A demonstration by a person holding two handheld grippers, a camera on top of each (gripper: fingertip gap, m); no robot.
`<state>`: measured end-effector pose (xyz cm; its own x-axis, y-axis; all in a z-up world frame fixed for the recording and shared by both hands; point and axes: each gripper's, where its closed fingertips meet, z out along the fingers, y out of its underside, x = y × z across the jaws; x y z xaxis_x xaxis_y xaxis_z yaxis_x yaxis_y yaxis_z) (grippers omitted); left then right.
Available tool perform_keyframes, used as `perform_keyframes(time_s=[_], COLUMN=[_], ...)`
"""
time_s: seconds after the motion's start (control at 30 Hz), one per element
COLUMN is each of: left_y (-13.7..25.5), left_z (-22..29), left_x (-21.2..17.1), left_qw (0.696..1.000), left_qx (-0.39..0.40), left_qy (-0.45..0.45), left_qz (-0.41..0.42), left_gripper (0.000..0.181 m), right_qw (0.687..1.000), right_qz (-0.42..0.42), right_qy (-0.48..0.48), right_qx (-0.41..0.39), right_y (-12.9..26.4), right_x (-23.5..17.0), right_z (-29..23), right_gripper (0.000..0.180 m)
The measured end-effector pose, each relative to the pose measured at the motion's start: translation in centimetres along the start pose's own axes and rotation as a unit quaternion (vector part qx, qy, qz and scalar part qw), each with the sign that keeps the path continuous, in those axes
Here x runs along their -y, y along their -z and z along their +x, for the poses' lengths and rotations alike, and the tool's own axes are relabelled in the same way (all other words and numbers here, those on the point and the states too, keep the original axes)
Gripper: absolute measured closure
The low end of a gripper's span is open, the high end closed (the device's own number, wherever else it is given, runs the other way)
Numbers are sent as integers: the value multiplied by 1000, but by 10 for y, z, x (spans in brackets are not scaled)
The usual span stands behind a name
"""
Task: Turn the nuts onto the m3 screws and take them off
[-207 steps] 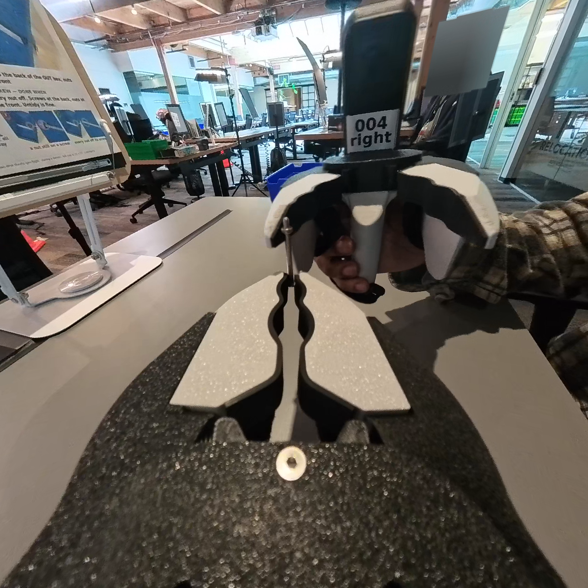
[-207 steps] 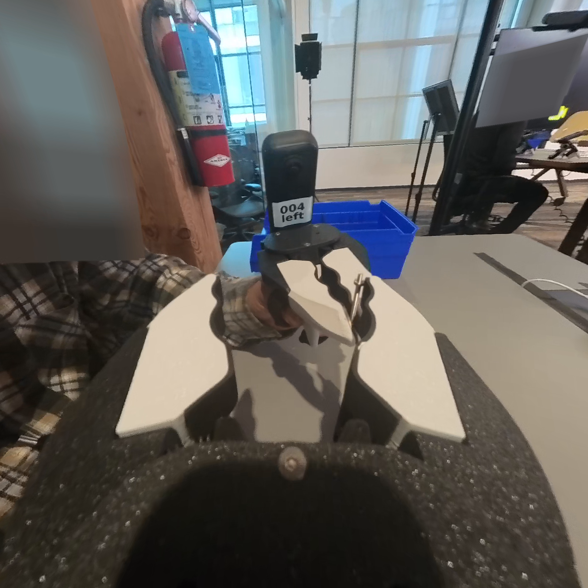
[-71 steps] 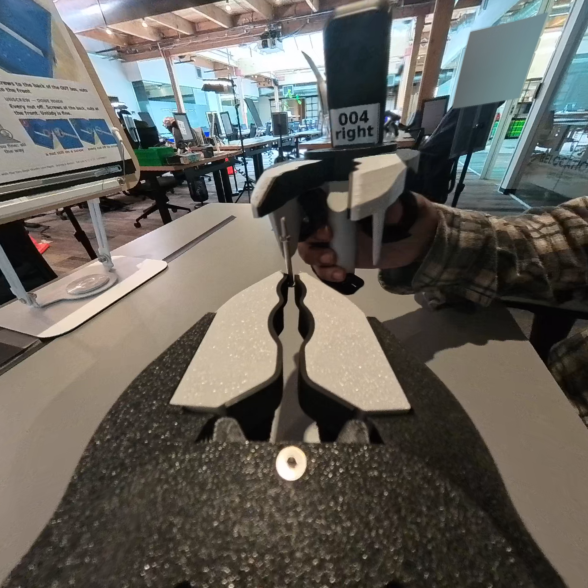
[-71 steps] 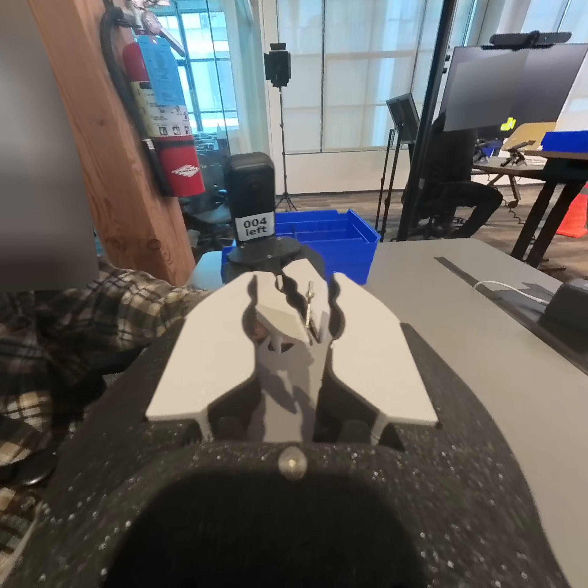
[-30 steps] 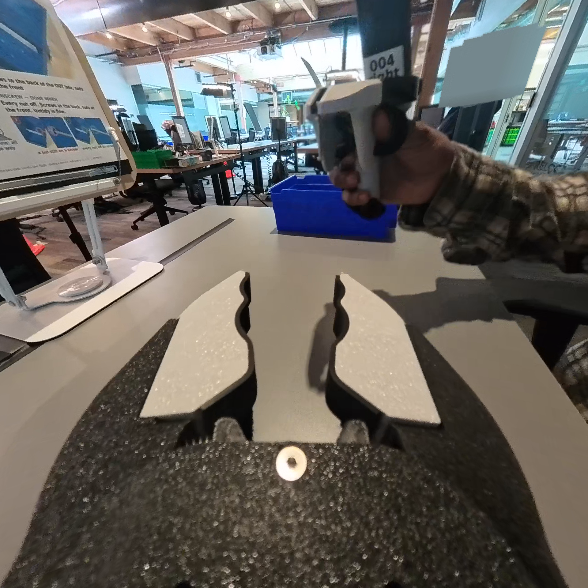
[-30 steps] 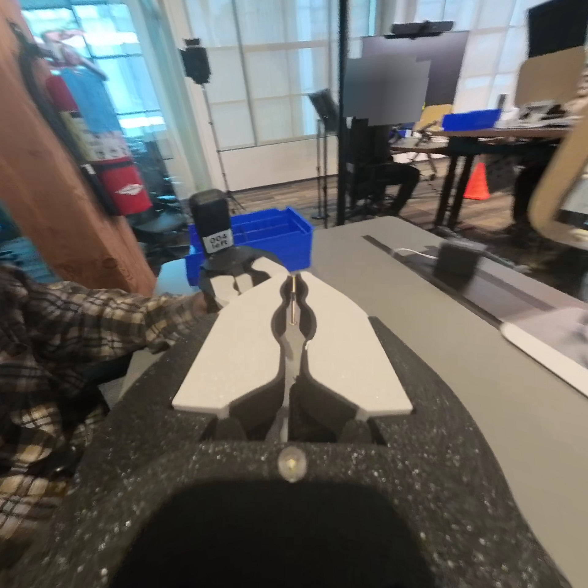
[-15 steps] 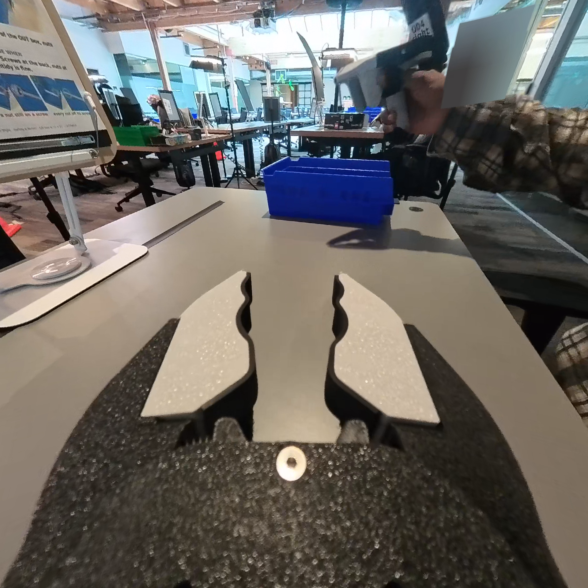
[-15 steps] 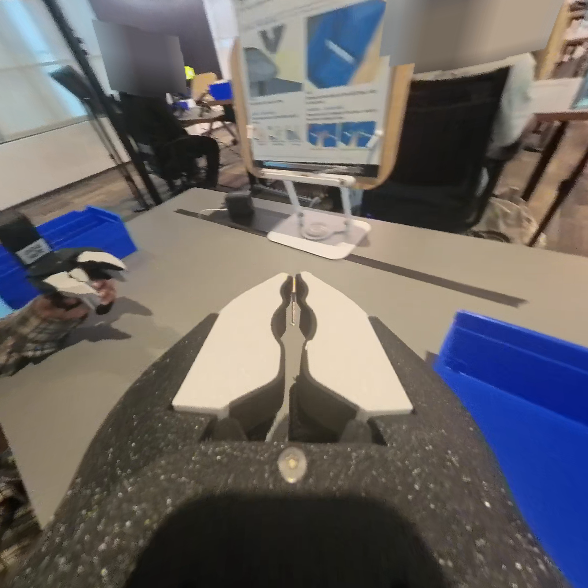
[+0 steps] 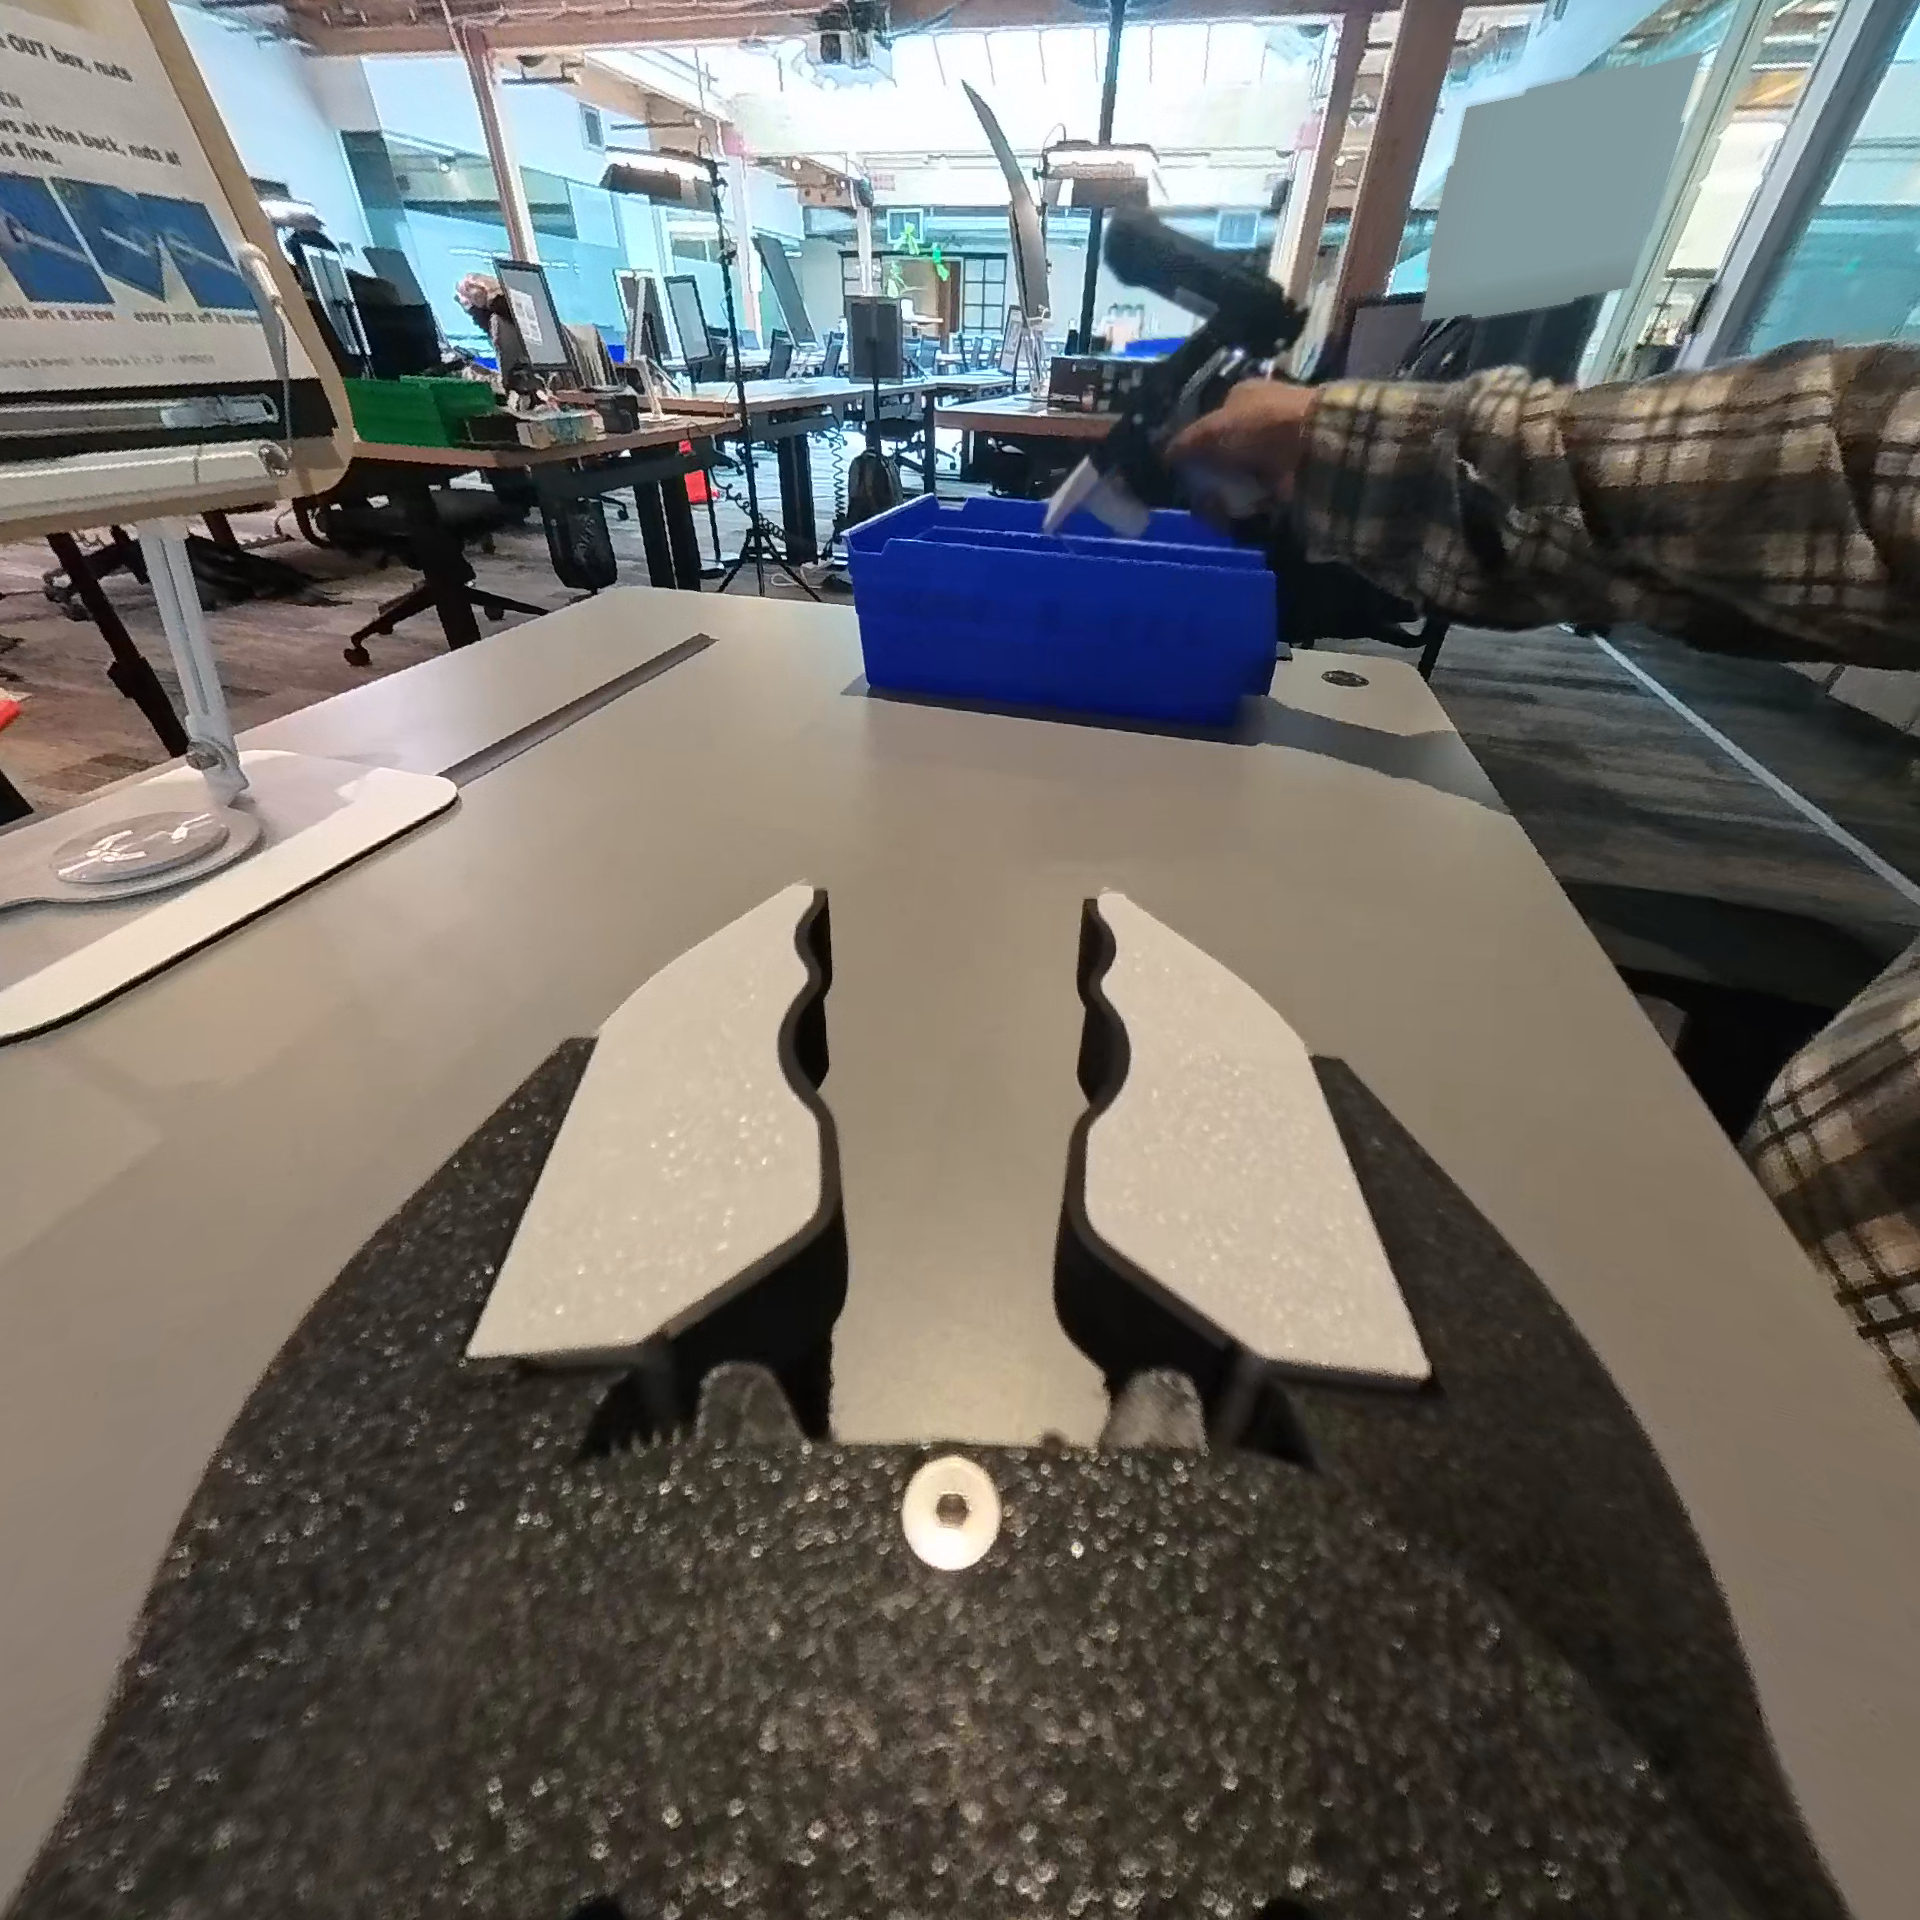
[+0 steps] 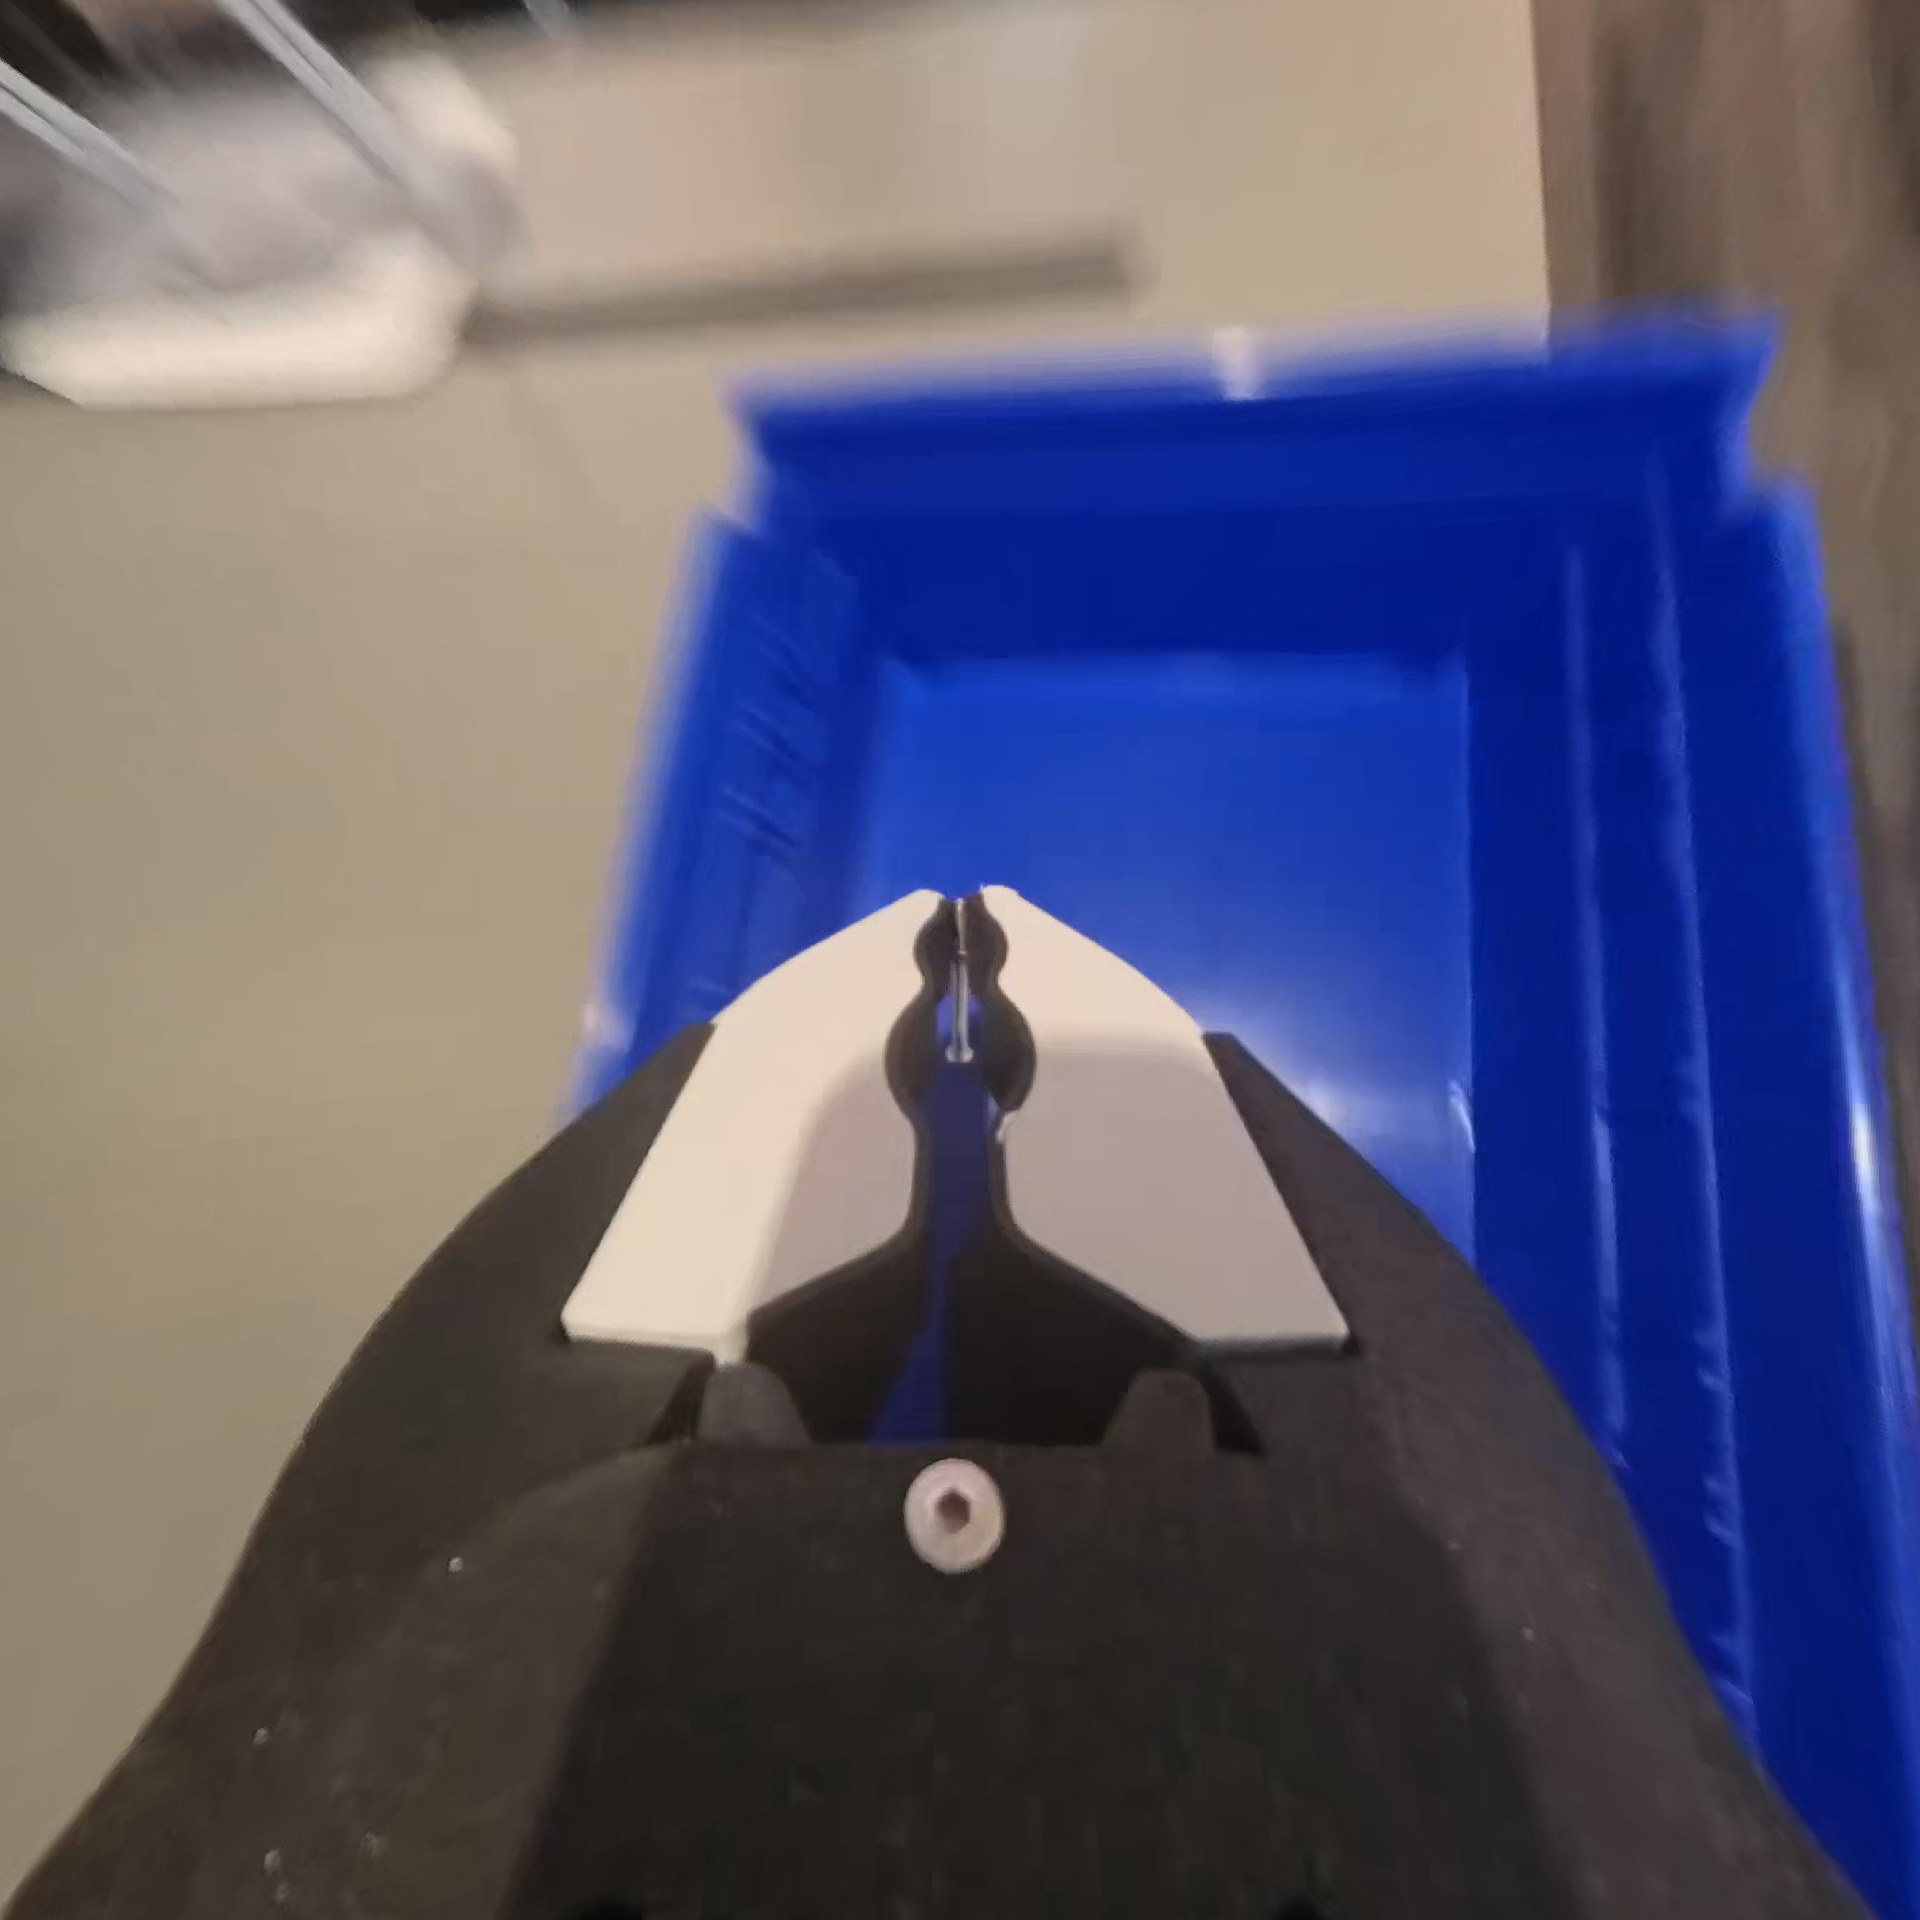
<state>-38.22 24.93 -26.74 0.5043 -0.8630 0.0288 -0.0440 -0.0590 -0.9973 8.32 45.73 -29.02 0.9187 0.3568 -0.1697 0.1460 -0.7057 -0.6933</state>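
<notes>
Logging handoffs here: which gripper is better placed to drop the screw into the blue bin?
Right. The right gripper is shut on the screw directly over the blue bin; the left gripper is open, empty, back over the table.

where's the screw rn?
In the right wrist view, the screw is pinched near the tips of the right gripper, held over the open blue bin.

body black foam | fingers (image 9: 707, 1132) pale grey | sleeve (image 9: 1579, 499) plaid
</notes>
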Motion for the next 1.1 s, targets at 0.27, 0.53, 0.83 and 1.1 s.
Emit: perform_keyframes(time_s=[0.27, 0.53, 0.83, 1.1], left_y=[1, 2, 2, 5], left_z=[-2, -2, -3, -6], left_x=[-1, 0, 1, 5], left_qw=[1000, 1000, 1000, 1000], left_qx=[-1, 0, 2, 13], left_qy=[5, 5, 3, -1], left_qz=[0, 0, 0, 7], left_gripper=[137, 137, 137, 137], right_qw=[989, 989, 989, 951], right_qz=[-140, -126, 108, 288], right_qy=[-10, 13, 14, 108], right_qx=[-45, -73, -104, -23], right_y=[-38, -44, 57, 122], right_x=[-54, -60, 35, 66], right_z=[35, 42, 24, -108], right_gripper=[176, 134, 134, 123])
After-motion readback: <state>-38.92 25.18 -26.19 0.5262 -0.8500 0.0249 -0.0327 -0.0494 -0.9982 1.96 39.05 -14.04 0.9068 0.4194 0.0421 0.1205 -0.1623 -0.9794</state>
